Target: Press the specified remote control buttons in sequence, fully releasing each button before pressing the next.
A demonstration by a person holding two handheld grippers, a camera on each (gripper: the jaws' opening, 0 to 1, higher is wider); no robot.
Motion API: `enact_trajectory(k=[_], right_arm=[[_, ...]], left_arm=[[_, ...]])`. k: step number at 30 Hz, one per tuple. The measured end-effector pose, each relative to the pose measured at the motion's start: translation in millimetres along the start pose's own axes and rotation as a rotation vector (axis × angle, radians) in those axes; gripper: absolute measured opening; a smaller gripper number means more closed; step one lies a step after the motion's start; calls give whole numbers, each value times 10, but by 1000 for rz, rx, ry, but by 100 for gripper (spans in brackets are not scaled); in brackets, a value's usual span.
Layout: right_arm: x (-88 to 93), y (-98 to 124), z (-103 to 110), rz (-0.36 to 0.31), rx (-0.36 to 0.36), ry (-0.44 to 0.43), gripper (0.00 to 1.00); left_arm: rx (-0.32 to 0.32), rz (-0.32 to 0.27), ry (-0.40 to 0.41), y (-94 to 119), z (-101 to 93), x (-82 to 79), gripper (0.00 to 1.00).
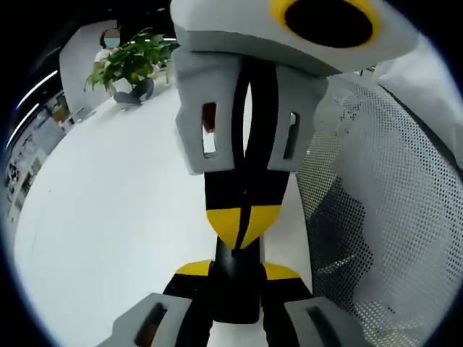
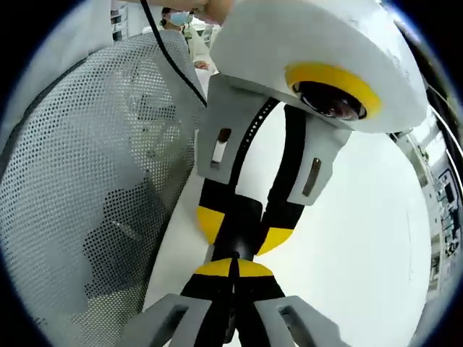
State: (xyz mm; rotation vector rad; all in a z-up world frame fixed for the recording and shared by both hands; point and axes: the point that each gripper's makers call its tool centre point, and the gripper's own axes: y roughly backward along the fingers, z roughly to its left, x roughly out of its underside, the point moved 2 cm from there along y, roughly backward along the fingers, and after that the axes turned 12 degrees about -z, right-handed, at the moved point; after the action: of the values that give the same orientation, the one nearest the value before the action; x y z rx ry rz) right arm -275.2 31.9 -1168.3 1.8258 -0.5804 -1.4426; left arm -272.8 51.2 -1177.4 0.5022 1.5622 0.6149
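Both grippers met tip to tip over the white table (image 1: 108, 217); the left gripper (image 1: 242, 271) had its jaws pinched together, the right gripper (image 2: 233, 278) likewise, gripping nothing; no remote lay in sight, so apparently no button was pressed yet; a mesh chair (image 2: 87, 181) stood beside.

White tabletop (image 1: 108, 217); mesh chair back (image 1: 405, 217) beside its edge. Potted plant (image 1: 130, 61) at far edge. Ceiling light strips (image 1: 36, 90) at left.
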Motion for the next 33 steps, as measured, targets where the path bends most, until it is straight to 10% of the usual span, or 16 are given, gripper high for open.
enact_trajectory(k=[8, 26, 33], right_arm=[[-49, -9, 23, -91, 25, -143, 0], [-71, -65, -39, -41, 118, -191, 0], [-51, -34, -22, -160, 150, -246, 0]], left_arm=[[-9, -19, -10, -3, -7, 7, 22], [-16, -21, -7, -10, 4, 3, 22], [-18, -25, -3, -8, 5, 4, 22]])
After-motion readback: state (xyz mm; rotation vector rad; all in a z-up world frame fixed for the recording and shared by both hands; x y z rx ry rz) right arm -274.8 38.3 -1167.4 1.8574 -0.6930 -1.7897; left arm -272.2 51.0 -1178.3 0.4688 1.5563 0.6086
